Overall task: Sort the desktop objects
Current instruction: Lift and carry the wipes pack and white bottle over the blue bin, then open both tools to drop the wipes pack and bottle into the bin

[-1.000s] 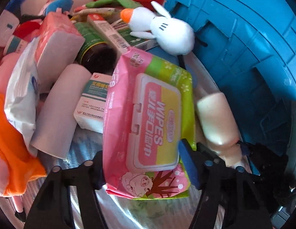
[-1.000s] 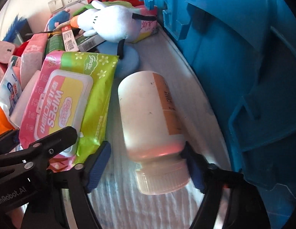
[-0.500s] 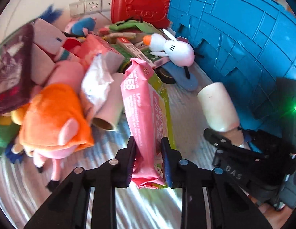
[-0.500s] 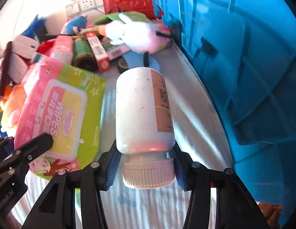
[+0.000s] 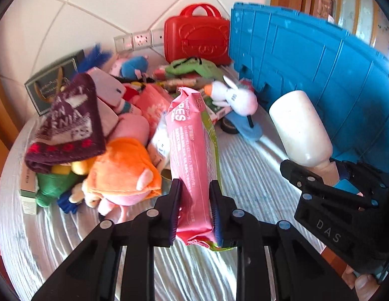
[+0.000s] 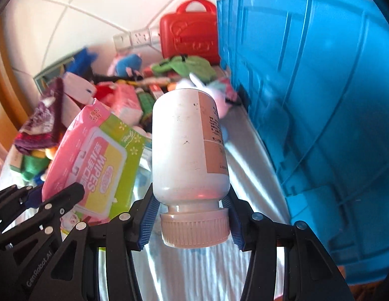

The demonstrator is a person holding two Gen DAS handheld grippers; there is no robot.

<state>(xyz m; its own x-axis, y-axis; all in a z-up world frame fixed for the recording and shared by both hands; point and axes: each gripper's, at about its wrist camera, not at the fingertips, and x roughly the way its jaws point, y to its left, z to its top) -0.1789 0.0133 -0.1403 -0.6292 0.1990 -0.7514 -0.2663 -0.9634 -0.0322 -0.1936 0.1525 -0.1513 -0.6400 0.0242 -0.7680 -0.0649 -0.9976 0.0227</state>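
Left wrist view: your left gripper (image 5: pixel 194 208) was pinching the wipes pack (image 5: pixel 191 160) edge-on, its jaws having just closed in on it, the blue pads pressed against both flat faces near the pack's lower end. The pack hung clear above the striped tabletop (image 5: pixel 244 175), its top leaning toward the heap of toys. To the left of it lay an orange plush (image 5: pixel 121 168) and a dark purple knitted cloth (image 5: pixel 69 125); behind it sat a white plush rabbit (image 5: pixel 237 97), and at the back a red case (image 5: pixel 197 37) stood against the tiled wall. Your right gripper (image 6: pixel 191 220) was clamped on the neck of the white bottle (image 6: pixel 189 145), just above its ribbed cap (image 6: pixel 194 230), with the bottle pointing away from the camera and lifted off the table. The blue crate (image 6: pixel 319 100) stood close on the right of the bottle, not touching it. In the right wrist view the wipes pack showed its pink-and-yellow front, just left of the bottle.
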